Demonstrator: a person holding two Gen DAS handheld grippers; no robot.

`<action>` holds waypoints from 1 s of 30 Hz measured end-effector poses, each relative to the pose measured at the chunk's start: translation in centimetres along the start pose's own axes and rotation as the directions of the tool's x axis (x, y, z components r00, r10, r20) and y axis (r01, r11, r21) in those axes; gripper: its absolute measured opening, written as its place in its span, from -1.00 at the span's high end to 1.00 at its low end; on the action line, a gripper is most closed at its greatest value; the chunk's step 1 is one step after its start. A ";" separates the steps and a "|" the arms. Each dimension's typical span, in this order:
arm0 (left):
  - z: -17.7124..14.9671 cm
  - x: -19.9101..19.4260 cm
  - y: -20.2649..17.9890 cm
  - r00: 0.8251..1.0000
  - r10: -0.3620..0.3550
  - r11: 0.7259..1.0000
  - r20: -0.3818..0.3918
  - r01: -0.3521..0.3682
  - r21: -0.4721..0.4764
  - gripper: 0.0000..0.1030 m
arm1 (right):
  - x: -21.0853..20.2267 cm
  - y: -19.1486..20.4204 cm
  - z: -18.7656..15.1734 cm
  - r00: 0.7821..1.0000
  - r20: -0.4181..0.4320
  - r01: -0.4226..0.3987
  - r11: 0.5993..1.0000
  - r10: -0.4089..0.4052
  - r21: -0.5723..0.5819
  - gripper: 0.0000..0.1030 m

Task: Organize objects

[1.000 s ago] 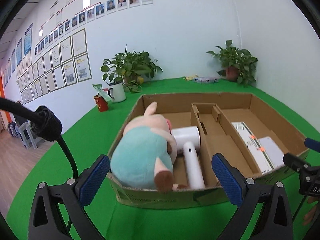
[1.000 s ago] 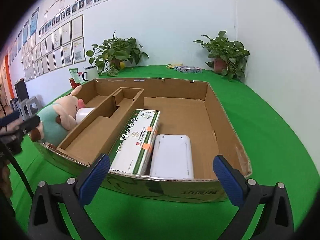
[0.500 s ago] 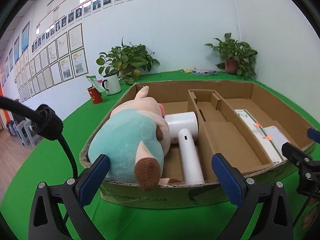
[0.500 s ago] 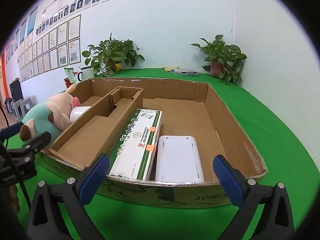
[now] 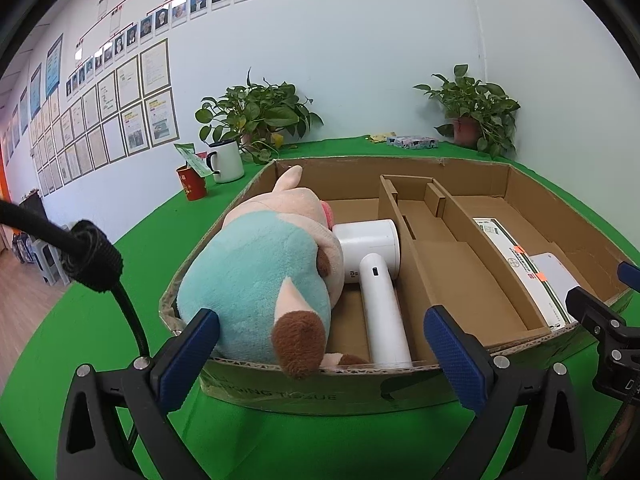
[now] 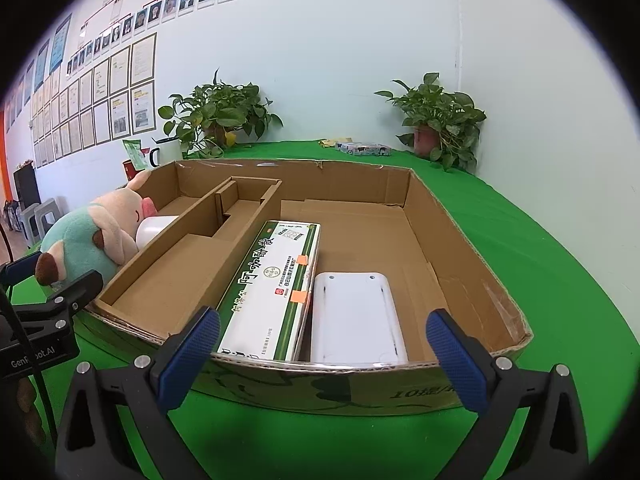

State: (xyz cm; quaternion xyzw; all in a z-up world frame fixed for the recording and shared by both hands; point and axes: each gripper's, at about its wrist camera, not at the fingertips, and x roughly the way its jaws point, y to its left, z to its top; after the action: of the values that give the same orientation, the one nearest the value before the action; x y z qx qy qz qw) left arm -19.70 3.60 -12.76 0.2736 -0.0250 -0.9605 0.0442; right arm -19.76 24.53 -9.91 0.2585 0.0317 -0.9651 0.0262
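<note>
Left wrist only: hair dryer [image 5: 378, 280] handle beside plush pig [image 5: 264, 276].

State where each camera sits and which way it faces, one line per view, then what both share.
Left wrist: sits on the left tongs, facing the near-left end of the brown cardboard box, where the teal-and-pink plush toy and white hair dryer lie; its own blue-padded fingers show, and the right tongs at the right edge.
Right wrist: sits on the right tongs, facing the box's right compartment holding the green-and-white carton and flat white device; its own fingers show, and the left tongs at the left edge.
Shared: box, toy, carton.
</note>
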 end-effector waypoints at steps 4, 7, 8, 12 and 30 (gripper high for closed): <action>0.0 0.2 0.0 1.000 0.001 1.000 0.000 -0.001 0.001 -1.00 | 0.0 0.0 0.0 1.000 0.000 -0.001 1.000 0.001 0.001 -0.99; 0.0 0.3 0.0 1.000 -0.001 1.000 0.000 0.001 0.000 -1.00 | 0.0 0.0 0.0 1.000 0.000 -0.001 1.000 0.001 0.001 -0.99; 0.0 0.4 0.1 1.000 -0.002 1.000 0.000 0.002 0.000 -1.00 | 0.0 0.1 0.0 1.000 0.000 0.000 1.000 0.000 0.001 -0.99; -0.1 0.8 0.0 1.000 0.001 1.000 0.000 -0.001 0.003 -1.00 | 0.0 0.1 0.0 1.000 0.000 0.000 1.000 0.000 0.001 -0.99; -0.1 1.4 0.1 1.000 -0.002 1.000 0.000 0.002 0.007 -1.00 | 0.1 0.2 0.1 1.000 0.000 0.000 1.000 0.000 0.001 -0.99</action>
State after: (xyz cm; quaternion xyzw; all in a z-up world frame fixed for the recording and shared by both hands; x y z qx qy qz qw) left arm -20.80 3.37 -13.59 0.2737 -0.0281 -0.9605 0.0420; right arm -19.82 24.37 -9.90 0.2587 0.0311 -0.9651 0.0260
